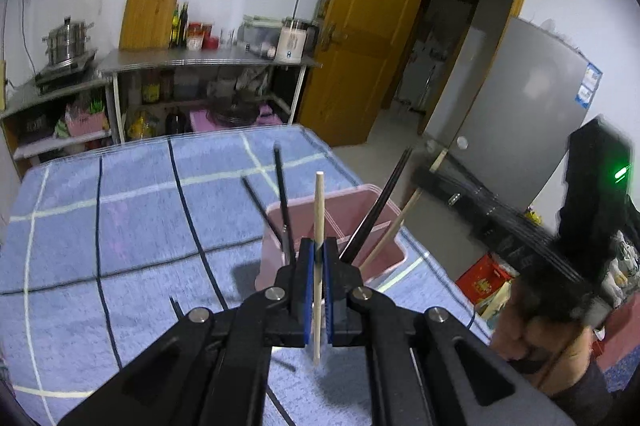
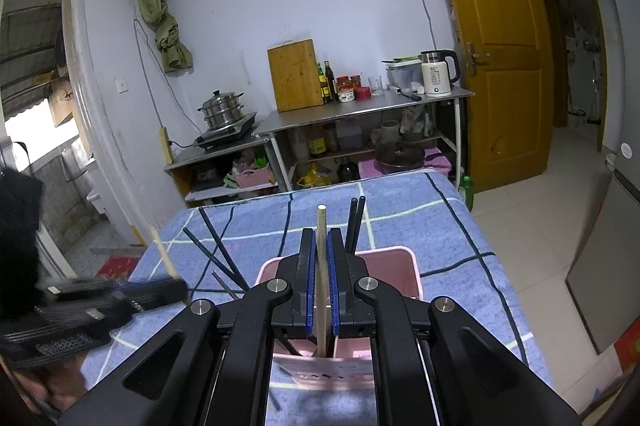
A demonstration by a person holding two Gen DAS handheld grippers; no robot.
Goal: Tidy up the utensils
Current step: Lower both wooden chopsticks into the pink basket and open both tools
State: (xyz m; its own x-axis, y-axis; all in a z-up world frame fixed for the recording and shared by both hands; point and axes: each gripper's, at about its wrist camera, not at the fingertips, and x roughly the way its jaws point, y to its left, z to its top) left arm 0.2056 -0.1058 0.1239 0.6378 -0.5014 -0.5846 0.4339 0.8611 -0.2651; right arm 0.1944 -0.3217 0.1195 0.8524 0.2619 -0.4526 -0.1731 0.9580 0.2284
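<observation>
Tongs (image 1: 319, 250) (left) grip wooden chopstick (image 1: 319, 210) near pink holder (image 1: 384, 258).

Dim, bluish indoor light; fisheye edges bend and darken; left view motion-blurred.

Wrist views over shared pink holder (image 1: 384, 226)

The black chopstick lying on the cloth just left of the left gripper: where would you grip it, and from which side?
Probably mid-shaft, from straight above, fingers straddling it. The black chopstick lies flat on the blue checked cloth, so no side gap shows. The left gripper is already shut on a wooden chopstick.
</observation>
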